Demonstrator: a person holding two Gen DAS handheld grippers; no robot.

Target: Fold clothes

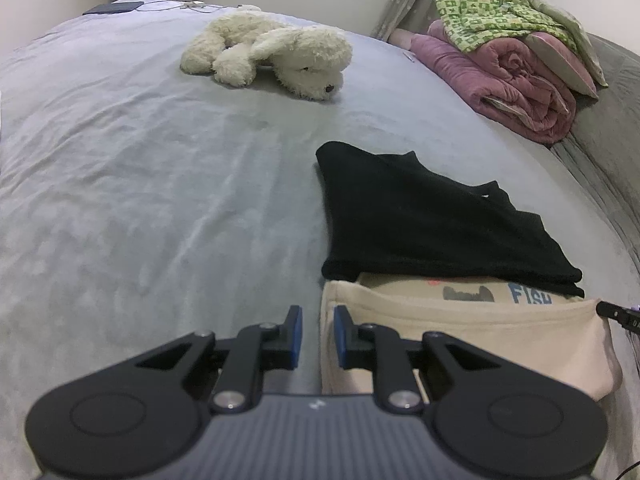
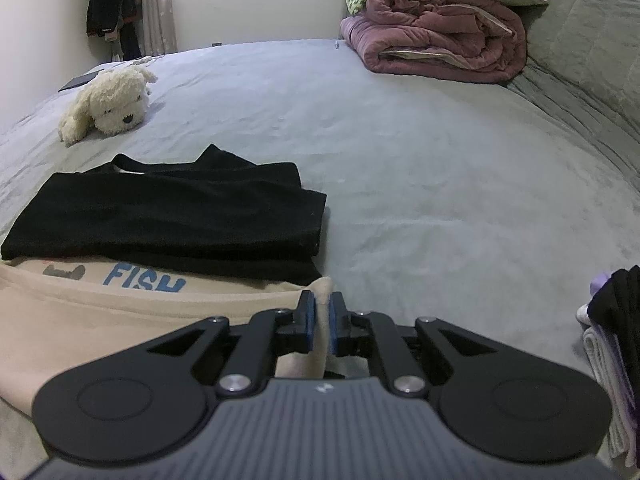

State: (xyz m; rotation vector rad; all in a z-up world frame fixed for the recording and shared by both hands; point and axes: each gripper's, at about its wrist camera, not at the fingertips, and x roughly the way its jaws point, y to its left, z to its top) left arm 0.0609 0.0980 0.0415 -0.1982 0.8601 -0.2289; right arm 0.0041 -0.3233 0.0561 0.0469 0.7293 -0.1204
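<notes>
Blue capital letters "FISH" printed on the cream shirt [image 2: 100, 320], readable in the right wrist view just below the edge of the folded black garment [image 2: 172, 216]. Same word on the same shirt [image 1: 480, 332] in the left wrist view, its lower part cut off by a fold. Beside the word, a small grey printed figure, not lettering.

I see a bed sheet [image 1: 140, 200] of soft, matt grey cloth, faintly napped. The black top [image 2: 168, 208] is a matt knit; the beige shirt [image 2: 80, 320] is smooth cotton-like cloth. The plush dog [image 1: 280, 52] is shaggy cream pile. The quilt [image 2: 440, 36] looks puffy, matt mauve. Both grippers [image 1: 317, 336] [image 2: 321, 326] show matt black plastic with blue rubbery pads [image 2: 309, 320] and shiny metal pins.
</notes>
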